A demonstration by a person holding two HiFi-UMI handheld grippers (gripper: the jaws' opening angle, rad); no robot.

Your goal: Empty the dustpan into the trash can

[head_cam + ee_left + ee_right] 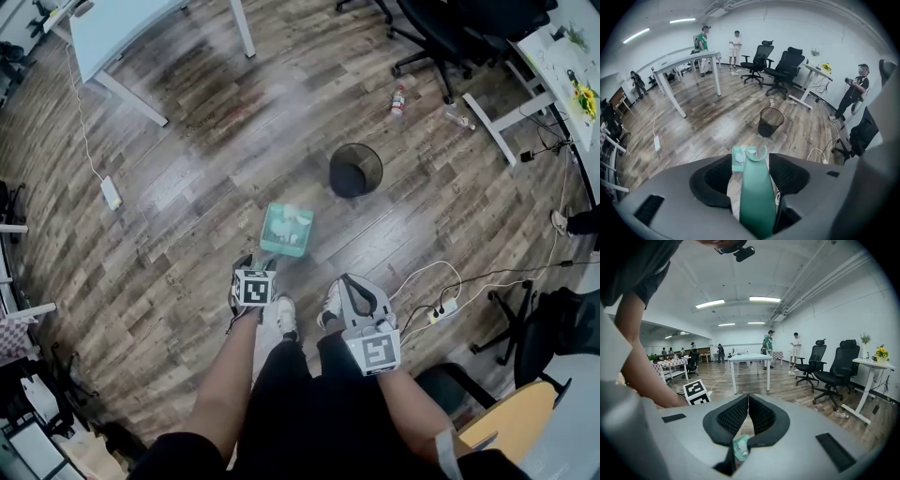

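Wood floor (187,178) with the trash can (355,170) at 1 o'clock of the dustpan (286,230), the two apart. The dustpan holds pale scraps. Left hand-held gripper (755,168): released, jaws wide either side of the dustpan's handle (757,201). Right hand-held gripper (748,399): clenched, empty.

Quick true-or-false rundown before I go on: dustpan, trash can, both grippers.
The dustpan sits on the floor, short of the trash can. True.
The trash can lies on its side. False: it stands upright.
The left gripper is shut and empty. False: its jaws stand apart, the dustpan's handle between them.
The right gripper has its jaws together, holding nothing. True.
The dustpan is empty. False: pale scraps lie in it.
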